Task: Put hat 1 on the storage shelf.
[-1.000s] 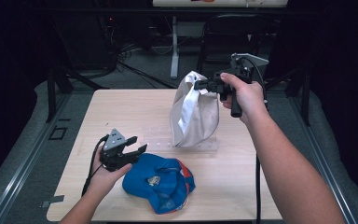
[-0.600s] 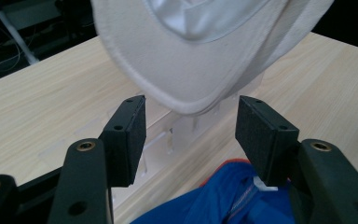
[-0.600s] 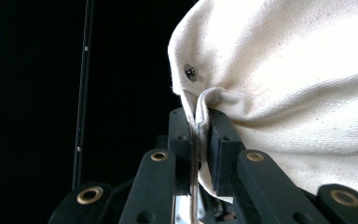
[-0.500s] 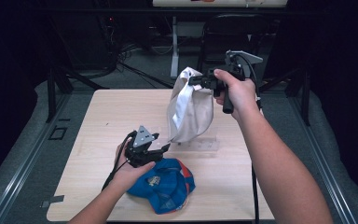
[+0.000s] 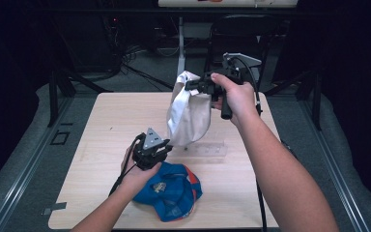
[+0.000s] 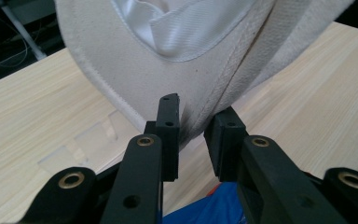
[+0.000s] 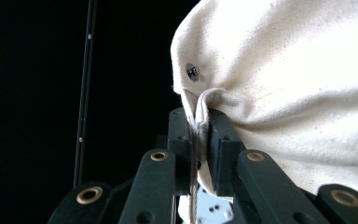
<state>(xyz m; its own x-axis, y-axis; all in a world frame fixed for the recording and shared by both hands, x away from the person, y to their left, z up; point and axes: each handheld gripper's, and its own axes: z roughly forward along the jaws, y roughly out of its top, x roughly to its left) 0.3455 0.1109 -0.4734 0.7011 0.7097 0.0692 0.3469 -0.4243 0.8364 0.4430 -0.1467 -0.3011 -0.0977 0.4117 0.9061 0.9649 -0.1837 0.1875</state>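
Left gripper [image 5: 163, 149] has come up from the blue cap [image 5: 171, 189] near the table's [image 5: 101, 121] front edge, jaws apart around the white cap's [image 5: 189, 116] brim, while the right gripper [image 5: 193, 86] holds it up, clamped on its top edge, so it hangs reachable.

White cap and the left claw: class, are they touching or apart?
Cannot tell. In the left gripper view the white cap's brim edge hangs between the open jaws of the left claw, close to both, but neither contact nor a gap shows plainly.
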